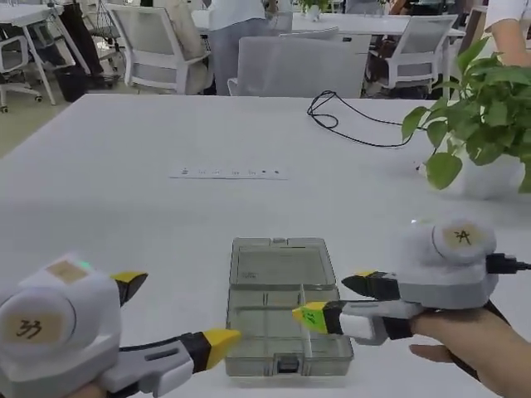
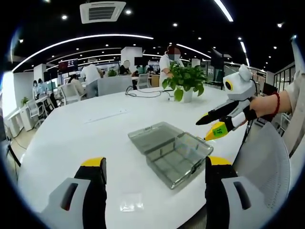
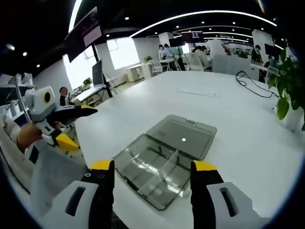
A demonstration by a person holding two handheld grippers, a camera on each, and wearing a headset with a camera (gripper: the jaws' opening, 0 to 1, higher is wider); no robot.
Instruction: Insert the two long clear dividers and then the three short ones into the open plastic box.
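The clear plastic box (image 1: 286,332) lies open near the table's front edge, its lid (image 1: 278,264) folded flat on the far side. Clear dividers (image 1: 304,322) stand inside the base, also visible in the right gripper view (image 3: 169,164). My left gripper (image 1: 176,313) hovers just left of the box, open and holding nothing; its yellow-tipped jaws frame the box (image 2: 171,150). My right gripper (image 1: 332,298) is open over the box's right side with nothing between its jaws, the box (image 3: 162,157) below them. Each gripper appears in the other's view: right gripper (image 2: 217,121), left gripper (image 3: 71,124).
A thin clear strip (image 1: 228,174) lies flat farther out on the white table (image 1: 124,191). A potted plant (image 1: 481,133) stands at the right edge, with a black cable (image 1: 348,124) beside it. Chairs (image 1: 290,66) and people are beyond the table.
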